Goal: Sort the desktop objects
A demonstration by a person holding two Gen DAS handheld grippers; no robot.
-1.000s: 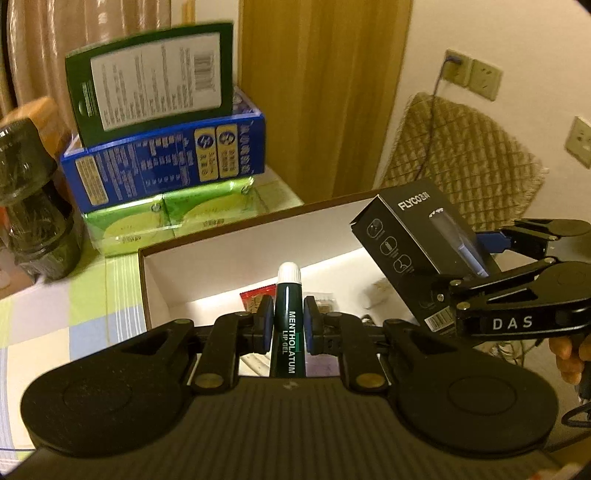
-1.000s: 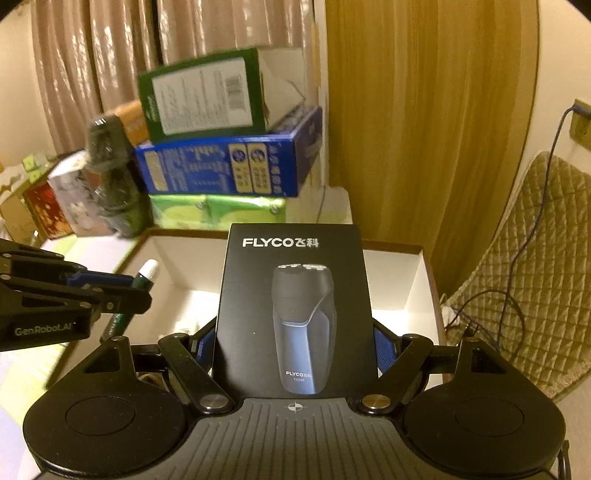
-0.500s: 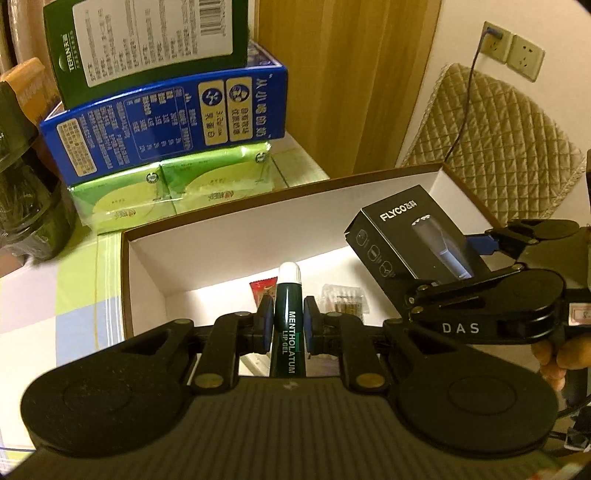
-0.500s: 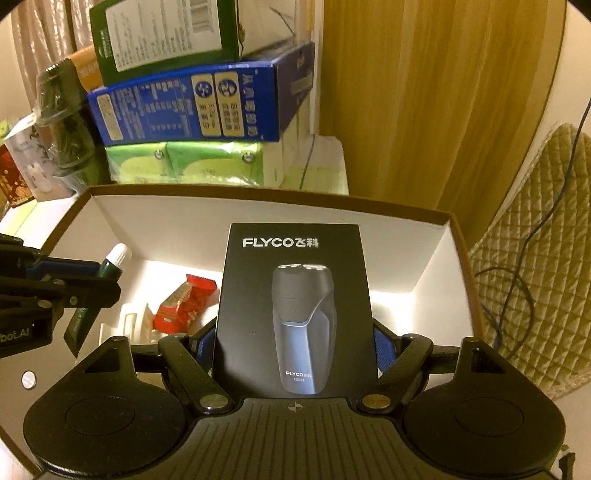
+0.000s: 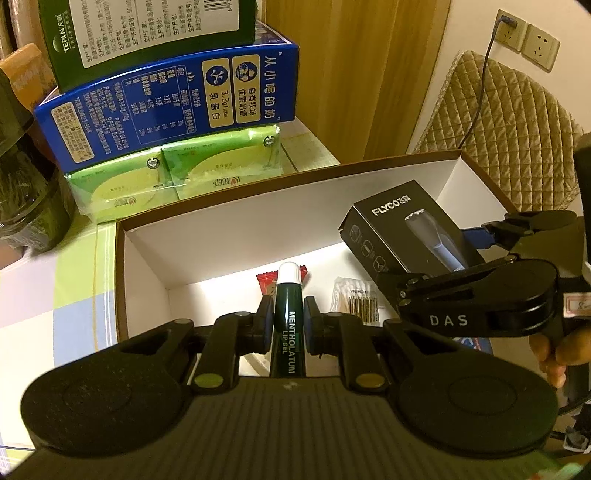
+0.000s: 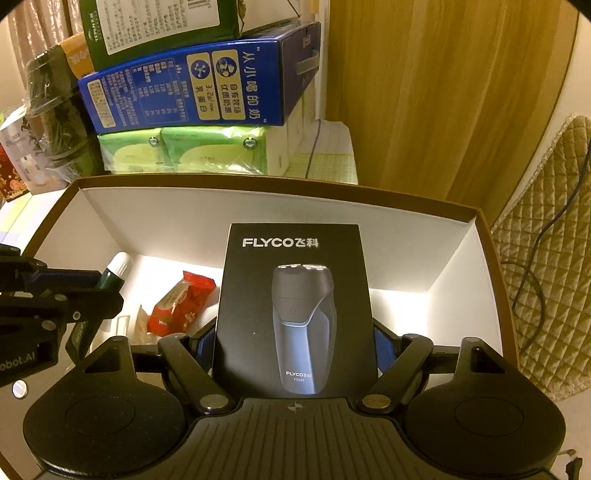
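My left gripper [image 5: 289, 325] is shut on a dark green Mentholatum lip gel tube [image 5: 290, 314] with a white cap, held over the open white box [image 5: 221, 236]. My right gripper [image 6: 295, 343] is shut on a black FLYCO shaver box [image 6: 295, 295], also over the open box; it shows in the left wrist view [image 5: 402, 232] too. On the box floor lie a red snack packet [image 6: 181, 306] and a pack of cotton swabs [image 5: 354, 301]. The tube shows at the left of the right wrist view [image 6: 116, 269].
Behind the open box, a blue milk carton [image 5: 166, 110] lies on green tissue packs [image 5: 177, 177], with a green box [image 5: 147, 33] on top. A dark jar [image 5: 22, 177] stands at the left. A quilted chair [image 5: 509, 129] and a wooden panel [image 6: 424, 92] are at the right.
Both grippers have moved forward and lower over the open box with their objects still held. The box floor and its contents now show more fully.
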